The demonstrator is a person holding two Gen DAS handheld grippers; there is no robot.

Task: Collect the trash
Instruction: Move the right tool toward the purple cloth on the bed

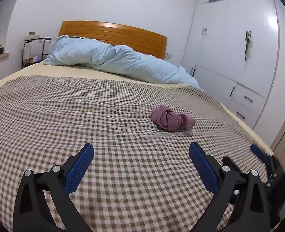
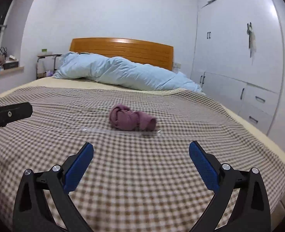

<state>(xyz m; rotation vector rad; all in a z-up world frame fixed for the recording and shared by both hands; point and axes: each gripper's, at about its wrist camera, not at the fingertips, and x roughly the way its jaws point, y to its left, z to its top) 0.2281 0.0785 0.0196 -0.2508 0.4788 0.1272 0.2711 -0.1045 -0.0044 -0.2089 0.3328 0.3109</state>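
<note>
Both claws hover low over the foot of a bed (image 1: 45,116), each spread wide with nothing between its blue pads. The left claw (image 1: 141,155) points up the checked blanket (image 1: 103,174); the right claw (image 2: 141,155) does the same from a spot further to the right. In the left wrist view, part of the right claw shows at the far right edge, mostly cut off. In the right wrist view, a black part of the left claw juts in at the left edge, its pads out of sight.

The trash is a clear plastic wrapper (image 2: 121,131), long and thin, lying flat on the blanket just in front of a bundle of purple cloth (image 2: 131,120). The wrapper is see-through and hard to trace; its edges blend into the checks, and whether it touches the cloth cannot be told. In the left wrist view the wrapper (image 1: 166,135) lies ahead of the claw and to its right, with the cloth (image 1: 171,119) just behind it.

A pale blue quilt (image 1: 113,63) lies heaped along the wooden headboard (image 1: 113,34). White wardrobe doors (image 1: 229,48) run along the right.
</note>
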